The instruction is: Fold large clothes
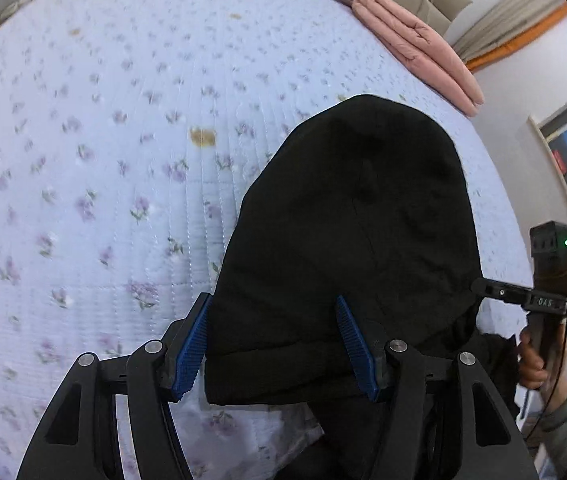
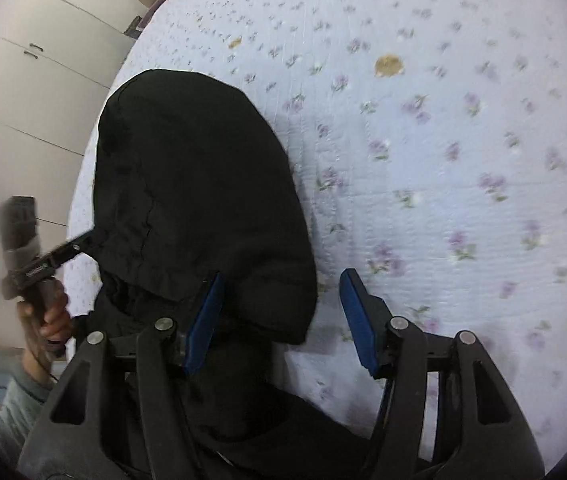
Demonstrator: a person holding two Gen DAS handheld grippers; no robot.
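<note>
Black garment (image 1: 355,220), one; grippers, two; folded pink blanket (image 1: 419,44), one.

Black garment (image 1: 355,220) on pale blue, purple-flowered bedspread (image 1: 103,160); pink blanket (image 1: 415,44).

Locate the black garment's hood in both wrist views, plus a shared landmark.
Left wrist: black hood right of centre, its lower edge between the left gripper fingers.
Right wrist: same hood left of centre.
Shared landmark: brown patch on the floral bedspread.
</note>
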